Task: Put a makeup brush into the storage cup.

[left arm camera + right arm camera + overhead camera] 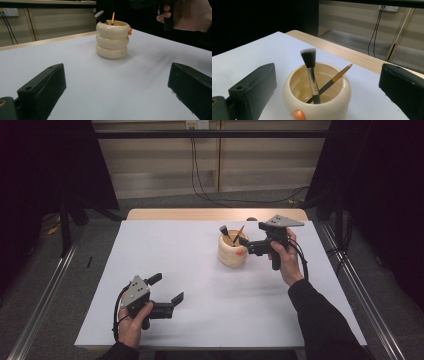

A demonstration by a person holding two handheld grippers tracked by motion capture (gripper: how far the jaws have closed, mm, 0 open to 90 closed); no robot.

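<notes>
On the white table [165,255] I see the cream ringed pot [233,251] standing right of centre, a makeup brush [310,70] and a thinner brush [334,79] leaning inside it. My right gripper [243,245] hovers just beside the pot's rim, jaws wide apart and empty. My left gripper [167,289] waits near the front edge, well apart from the pot, also spread and empty.

Each hand carries a black pistol-shaped tool: the left gripper [166,287] and the right gripper [244,241] both have a grey three-cornered plate on top, with small dark screws in it, and a black cable that trails back along the forearm. The jaws are thick black blocks with rounded corners, and one has a small round hole near its tip. The person wears dark long sleeves.
</notes>
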